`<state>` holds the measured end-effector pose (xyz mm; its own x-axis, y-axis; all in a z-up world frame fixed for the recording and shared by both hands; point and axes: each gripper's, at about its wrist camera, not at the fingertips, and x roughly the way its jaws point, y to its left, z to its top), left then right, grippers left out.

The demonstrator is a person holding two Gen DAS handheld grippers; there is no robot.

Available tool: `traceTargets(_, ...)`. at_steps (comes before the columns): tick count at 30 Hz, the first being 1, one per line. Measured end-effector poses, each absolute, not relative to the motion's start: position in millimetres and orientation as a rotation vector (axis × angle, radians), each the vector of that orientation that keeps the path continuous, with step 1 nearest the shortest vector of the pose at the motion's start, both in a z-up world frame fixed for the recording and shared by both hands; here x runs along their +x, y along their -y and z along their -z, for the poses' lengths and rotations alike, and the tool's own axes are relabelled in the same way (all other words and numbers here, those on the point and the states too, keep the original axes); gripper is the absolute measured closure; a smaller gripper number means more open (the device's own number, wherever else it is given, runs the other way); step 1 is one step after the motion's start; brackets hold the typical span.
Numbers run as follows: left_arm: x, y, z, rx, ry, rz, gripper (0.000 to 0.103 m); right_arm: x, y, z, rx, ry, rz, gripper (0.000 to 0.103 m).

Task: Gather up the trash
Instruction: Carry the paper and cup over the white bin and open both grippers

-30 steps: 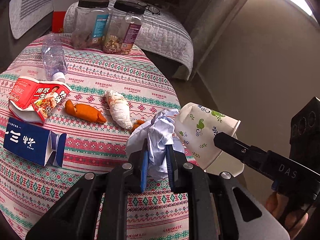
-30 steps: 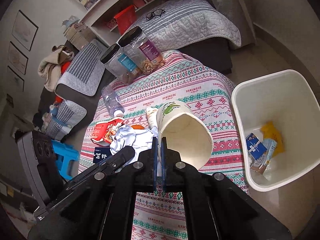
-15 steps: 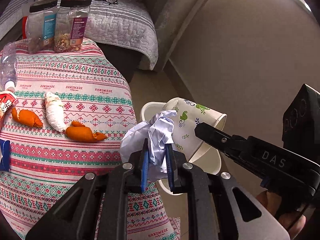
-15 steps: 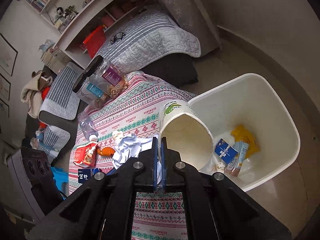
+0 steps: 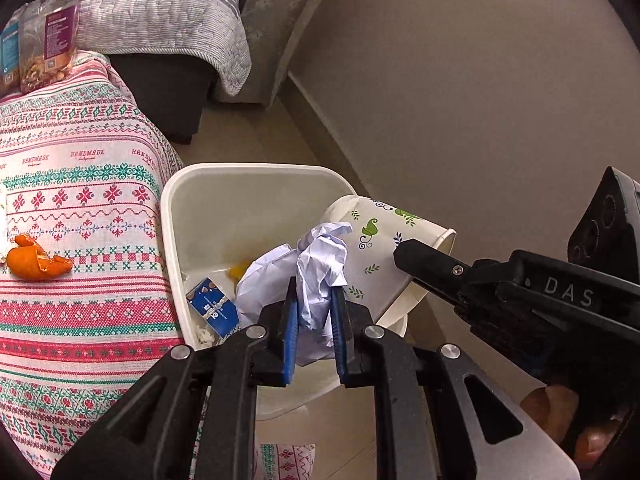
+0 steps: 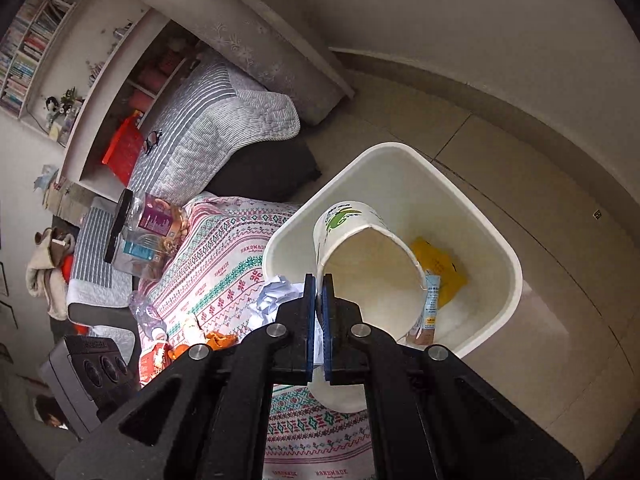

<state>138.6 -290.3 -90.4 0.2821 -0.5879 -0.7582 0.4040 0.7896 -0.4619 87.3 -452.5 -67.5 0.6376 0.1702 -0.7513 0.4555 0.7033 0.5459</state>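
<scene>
My left gripper (image 5: pixel 313 306) is shut on a crumpled white paper ball (image 5: pixel 308 268) and holds it over the white trash bin (image 5: pixel 256 172) beside the table. My right gripper (image 6: pixel 319 286) is shut on the rim of a white paper cup with green leaf prints (image 6: pixel 372 256), held tilted over the same bin (image 6: pixel 496 240). The cup also shows in the left wrist view (image 5: pixel 380 240), next to the paper ball. In the bin lie a blue carton (image 5: pixel 214 308) and a yellow packet (image 6: pixel 440 268).
The table with a red and green patterned cloth (image 5: pixel 80 208) stands left of the bin. Orange peel (image 5: pixel 36 260) lies on it, with snack jars (image 6: pixel 148 236), a plastic bottle (image 6: pixel 146 314) and a red packet (image 6: pixel 154 362). A grey sofa (image 6: pixel 208 132) stands behind.
Both grippers have swung right, off the table and over the bin, carrying the paper ball and the cup. The bin's inside now shows below them.
</scene>
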Motion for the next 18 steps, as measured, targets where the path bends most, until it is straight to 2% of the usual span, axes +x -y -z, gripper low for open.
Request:
traceTargets(8,146.6,303.8,115.1,-0.157,-1.134,0.66,0.088,88.6,457.1,79.9,0.842,-0.93,0.204,0.1)
traceTargets(10,147.5,304.8,117.9,-0.15,-1.135,0.645,0.087,89.1,459.1,80.8,0.847,-0.931,0.218,0.097)
traceTargets(11,148.7,304.4,118.5,-0.153,-1.13,0.64,0.085,88.4,460.6,80.8,0.852,-0.926,0.23,0.094)
traceTargets(13,150.8,297.2,118.6,-0.173,-1.119,0.63,0.054,85.6,463.5,78.7,0.865,-0.902,0.24,0.085)
traceTargets(14,151.5,293.7,116.9,-0.18,-1.105,0.626,0.053,84.2,464.6,77.5,0.867,-0.89,0.243,0.082)
traceTargets(18,153.6,278.7,113.5,-0.182,-1.1,0.609,0.053,81.0,466.8,74.6,0.869,-0.866,0.255,0.079)
